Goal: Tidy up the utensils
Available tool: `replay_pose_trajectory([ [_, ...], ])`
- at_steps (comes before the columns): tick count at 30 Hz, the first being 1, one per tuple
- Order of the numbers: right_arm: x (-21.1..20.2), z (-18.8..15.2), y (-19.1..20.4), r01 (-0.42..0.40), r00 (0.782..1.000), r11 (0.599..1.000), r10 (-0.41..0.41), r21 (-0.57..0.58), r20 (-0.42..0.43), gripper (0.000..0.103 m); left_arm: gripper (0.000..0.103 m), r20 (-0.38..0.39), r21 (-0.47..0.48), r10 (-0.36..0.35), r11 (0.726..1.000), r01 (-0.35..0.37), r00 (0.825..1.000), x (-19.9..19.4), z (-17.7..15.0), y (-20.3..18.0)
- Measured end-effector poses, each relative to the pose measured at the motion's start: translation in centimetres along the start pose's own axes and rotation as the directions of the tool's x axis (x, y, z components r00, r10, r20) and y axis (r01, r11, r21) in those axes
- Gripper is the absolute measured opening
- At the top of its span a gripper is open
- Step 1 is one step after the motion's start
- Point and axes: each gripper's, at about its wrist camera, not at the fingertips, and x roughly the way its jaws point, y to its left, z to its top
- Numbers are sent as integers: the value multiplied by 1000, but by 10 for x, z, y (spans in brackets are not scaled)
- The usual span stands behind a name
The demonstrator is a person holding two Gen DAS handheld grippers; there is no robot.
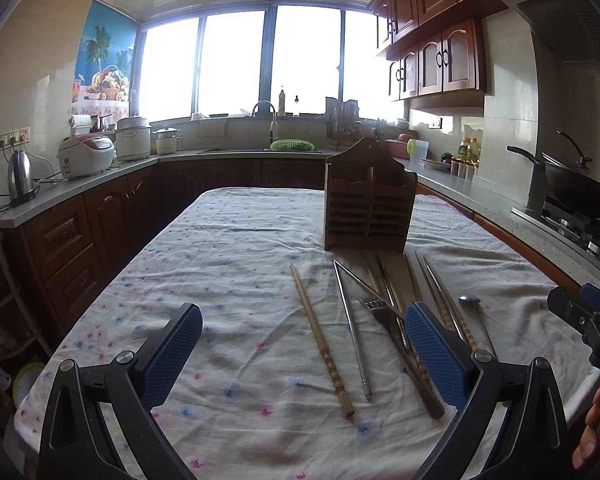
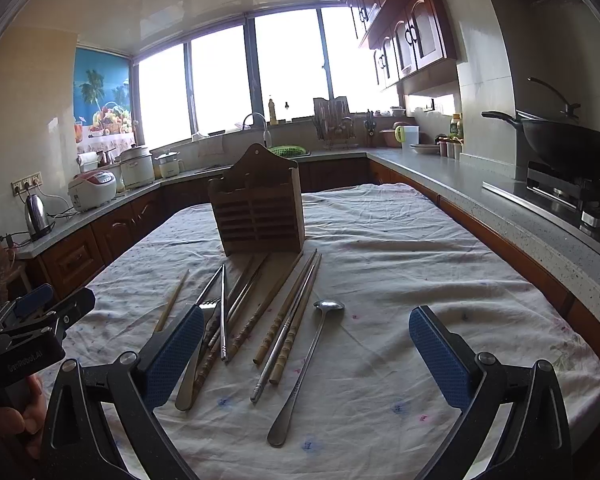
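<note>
Fingers on both grippers are spread wide with nothing between them, just hovering low over the bench (image 1: 236,240) and pointing toward the window end of the kitchen. Left gripper (image 1: 303,354) sits over bare flowered cloth, with its right finger pad (image 1: 436,356) overlapping the fork (image 1: 380,310) and some chopsticks in its view. Right gripper (image 2: 306,354) is level beside it, and its left finger pad (image 2: 174,354) covers part of the fork (image 2: 206,312) handle in its own view. You can see each gripper's body from the other camera, with a bit of the person's hand (image 2: 24,420) wrapped round the left one's handle.

Utensils are all lying loose on the cloth in a rough fan: wooden chopsticks (image 2: 278,326), metal chopsticks (image 2: 223,312), one stray wooden chopstick (image 1: 322,340) off to the left, and a long spoon (image 2: 312,364) on the right side. Wooden utensil holder (image 2: 258,210) stands upright just behind them, further up the bench; can't tell if anything's in it.
</note>
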Motion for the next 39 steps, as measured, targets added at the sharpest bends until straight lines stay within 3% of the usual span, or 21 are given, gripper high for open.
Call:
replay_pose_trajectory([
  [8,9,7,-5,-9,999,1000,10,25,-36,103,102,-68,-31,10,999,-12,998,16,9,6],
  [16,31,15,-16,-30,991,996,40,84,-129,101,101,-166,-60,-9,998,-1,986,43,33,17],
  [22,57,15,-18,-40,971,994,62,100,-231,81,94,-252,-50,-32,999,20,967,74,53,17],
  [31,98,10,-25,3,928,993,39,114,-371,54,71,-384,-63,-77,996,57,920,137,73,22],
  [35,118,6,-25,14,904,994,35,111,-425,44,54,-437,-71,-90,995,65,895,170,78,21],
  [39,135,2,-26,18,878,992,45,126,-476,33,50,-483,-51,-81,997,65,872,201,81,19],
])
